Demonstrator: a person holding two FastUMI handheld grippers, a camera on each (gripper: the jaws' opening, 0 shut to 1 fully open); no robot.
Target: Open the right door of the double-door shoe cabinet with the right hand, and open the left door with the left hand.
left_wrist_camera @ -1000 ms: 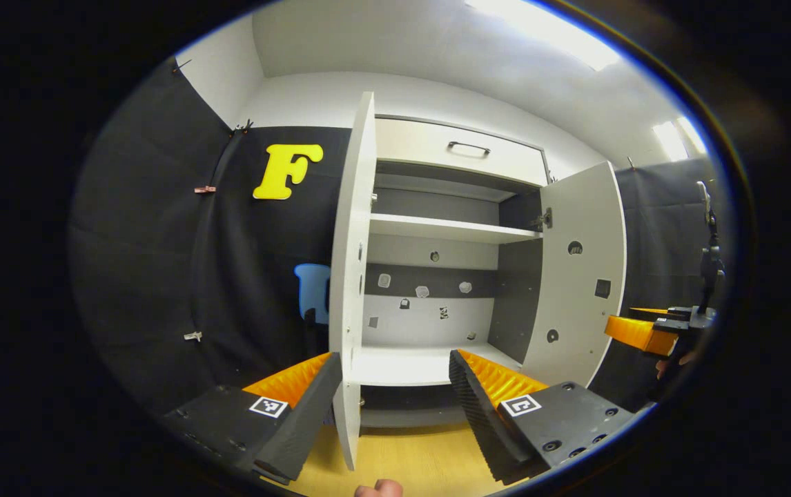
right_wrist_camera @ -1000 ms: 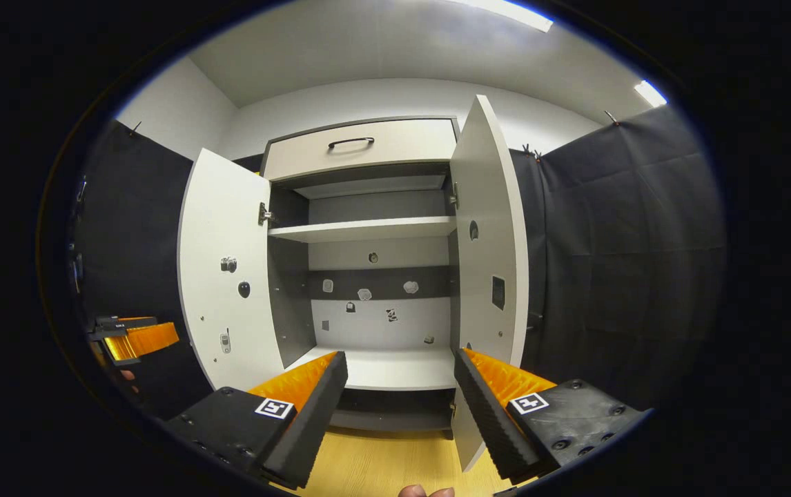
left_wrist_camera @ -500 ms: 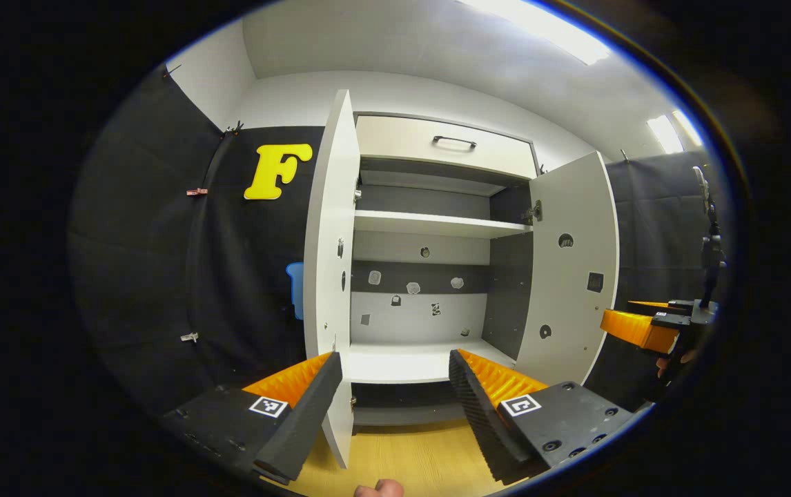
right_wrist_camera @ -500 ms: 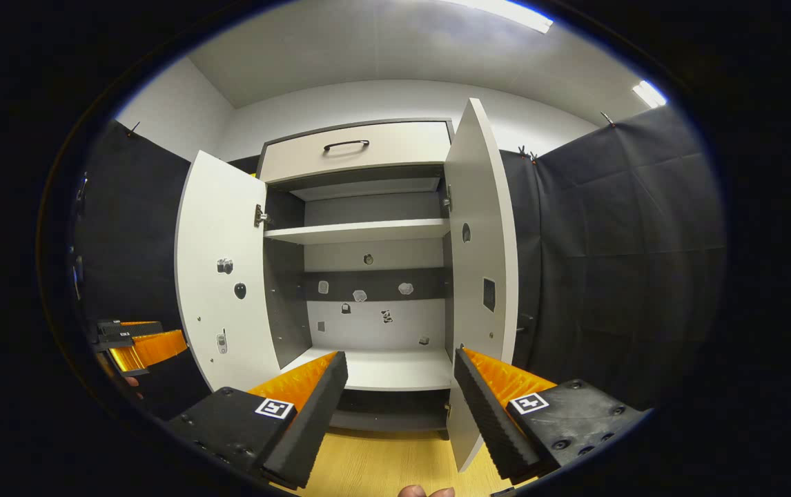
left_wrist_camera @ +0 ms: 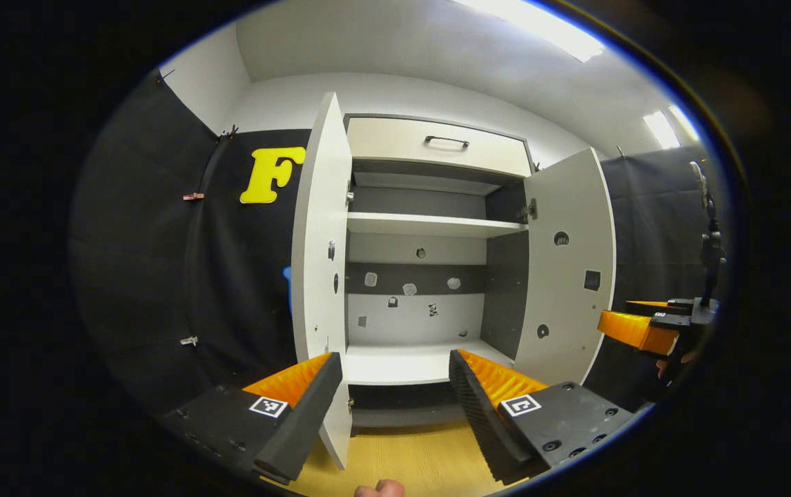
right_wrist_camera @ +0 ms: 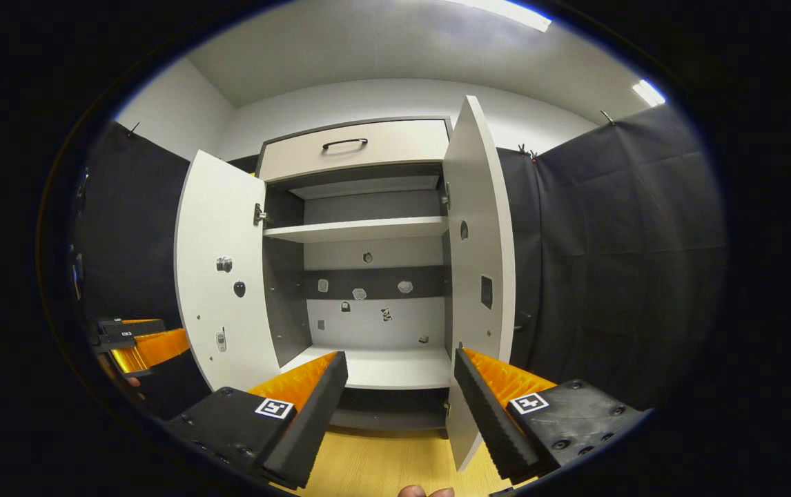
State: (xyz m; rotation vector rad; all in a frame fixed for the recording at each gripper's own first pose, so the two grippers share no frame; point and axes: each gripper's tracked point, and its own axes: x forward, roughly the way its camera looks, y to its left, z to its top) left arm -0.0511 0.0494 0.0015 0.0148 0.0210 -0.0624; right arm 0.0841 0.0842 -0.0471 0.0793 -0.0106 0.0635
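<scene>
The white shoe cabinet (left_wrist_camera: 437,141) stands with both doors swung out. In the left gripper view the left door (left_wrist_camera: 318,276) juts toward me, its edge just behind my left finger; my left gripper (left_wrist_camera: 395,376) is open and holds nothing. The right door (left_wrist_camera: 567,269) stands wide, and the other gripper (left_wrist_camera: 637,328) hangs open beyond it. In the right gripper view the right door (right_wrist_camera: 478,276) rises just behind my right finger, and my right gripper (right_wrist_camera: 399,376) is open and empty. The left door (right_wrist_camera: 219,276) stands wide, with the left gripper (right_wrist_camera: 143,345) at far left.
Inside are a white shelf (left_wrist_camera: 433,224), a bottom board (left_wrist_camera: 416,362) and small stickers on the back panel (right_wrist_camera: 368,290). A drawer with a dark handle (right_wrist_camera: 344,143) tops the cabinet. Black cloth walls flank both sides. A wooden floor (right_wrist_camera: 382,462) lies below.
In the left gripper view the left door has swung further left and the cabinet has drifted left and receded slightly. The right gripper view has barely shifted. Both grippers stay open.
</scene>
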